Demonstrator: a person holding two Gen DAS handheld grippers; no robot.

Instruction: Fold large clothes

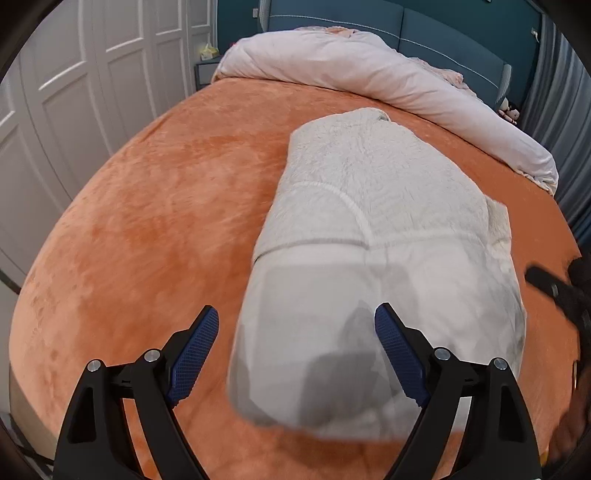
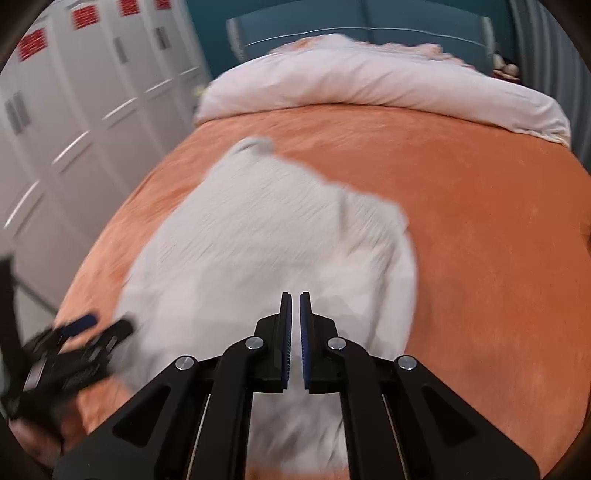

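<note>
A white fluffy garment (image 1: 369,206) lies folded into a long bundle on the orange bed cover (image 1: 147,221). My left gripper (image 1: 296,312) is open wide, low over the bundle's near end. Its left pad is clear of the cloth and its right one stands over it. In the right wrist view the same garment (image 2: 258,229) is blurred, and my right gripper (image 2: 295,295) is shut just above its near part, with nothing seen pinched between the pads. The left gripper (image 2: 107,325) shows blurred at the garment's left edge. A black finger (image 1: 543,280) of the right gripper shows at the right edge.
A rolled pinkish-white duvet (image 1: 369,74) lies across the head of the bed before a teal headboard (image 1: 424,26). White wardrobe doors (image 1: 74,92) line the left side, with a small nightstand (image 1: 207,72) beside them. Grey curtains (image 1: 554,92) hang at the right. Bare orange cover (image 2: 480,221) lies right of the garment.
</note>
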